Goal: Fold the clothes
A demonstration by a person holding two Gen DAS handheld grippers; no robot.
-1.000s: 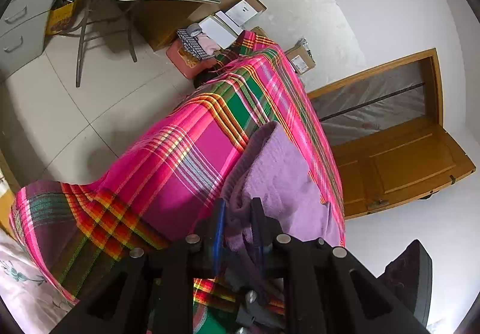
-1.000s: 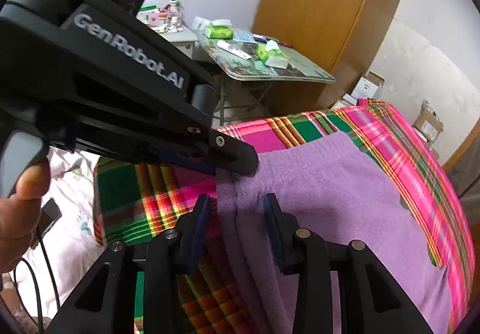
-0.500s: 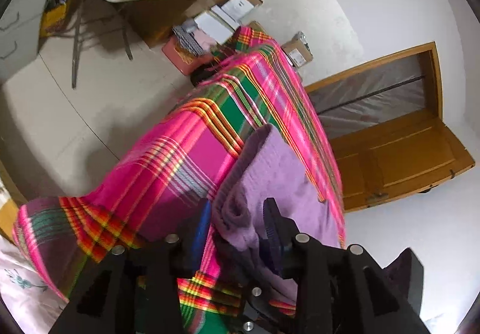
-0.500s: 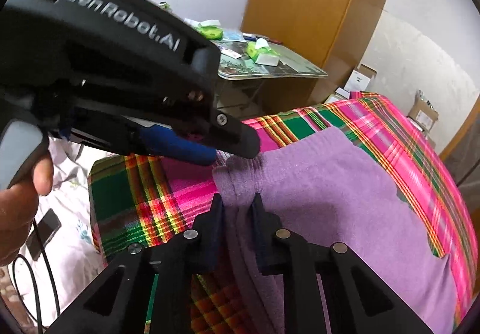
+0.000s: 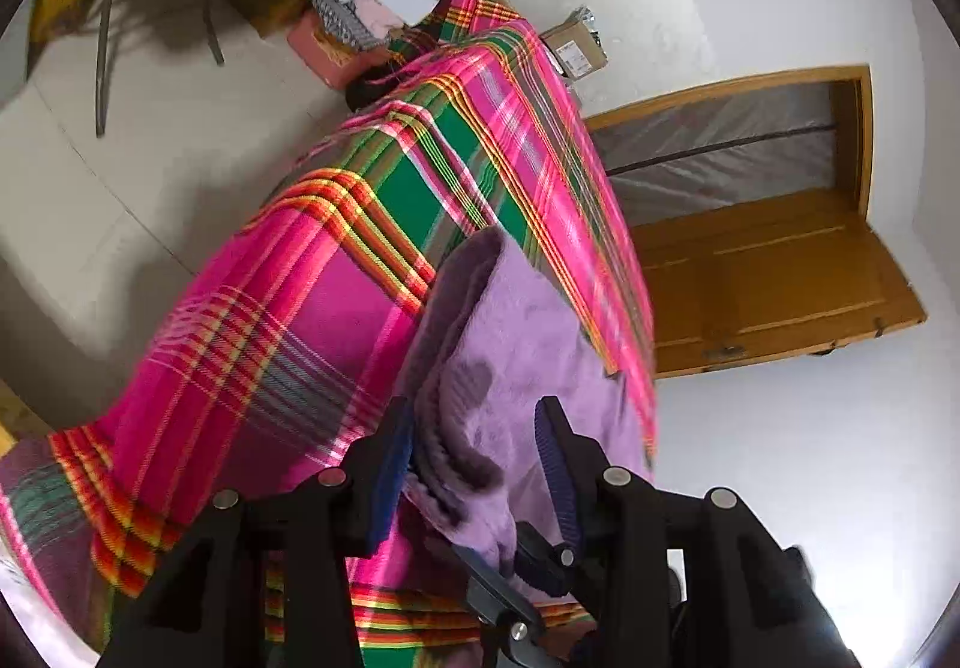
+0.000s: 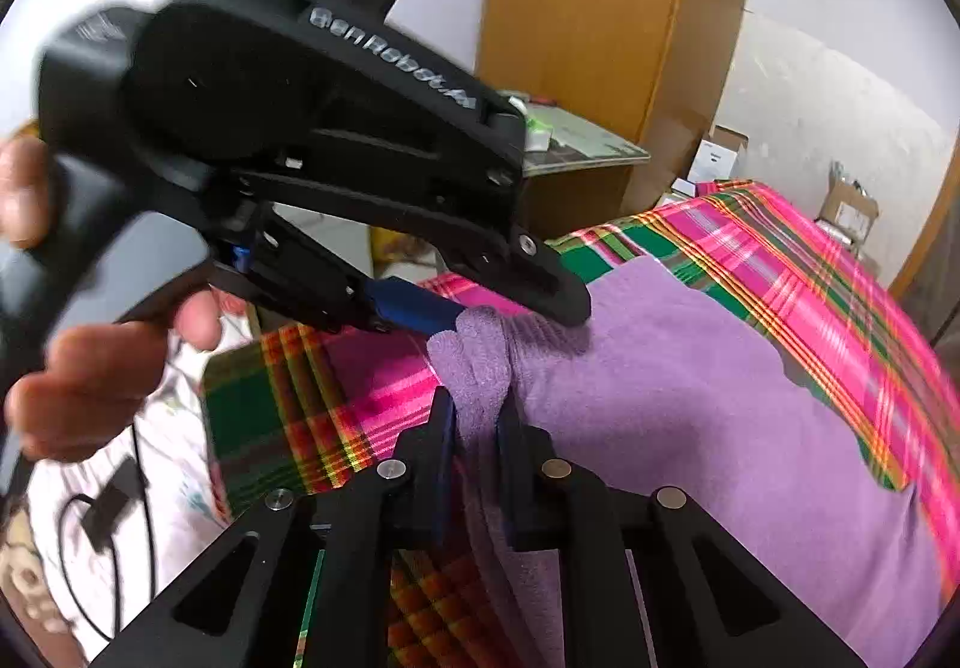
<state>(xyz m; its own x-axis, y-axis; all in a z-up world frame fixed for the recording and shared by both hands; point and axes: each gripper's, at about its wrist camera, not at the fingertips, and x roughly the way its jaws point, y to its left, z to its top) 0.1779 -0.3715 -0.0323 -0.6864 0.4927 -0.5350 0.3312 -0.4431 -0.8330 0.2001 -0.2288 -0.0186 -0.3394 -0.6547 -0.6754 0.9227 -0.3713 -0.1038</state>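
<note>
Left wrist: left gripper (image 5: 477, 443) with jaws spread wide, a bunched fold of purple garment (image 5: 528, 344) loose between them, touching the left pad only. Garment lies ahead on pink plaid cloth (image 5: 312, 320).

Right wrist: right gripper (image 6: 476, 419) nearly closed, pinching the garment's raised edge (image 6: 480, 368). Left gripper (image 6: 516, 302) just ahead, fingertips straddling the same ridge. Hand (image 6: 90, 386) holds its handle.

I see soft, even daylight, heavy fisheye bending and dark corners, motion blur on the black handheld left gripper (image 6: 474, 317) and the pink plaid bedspread's (image 5: 336, 320) edges.
</note>
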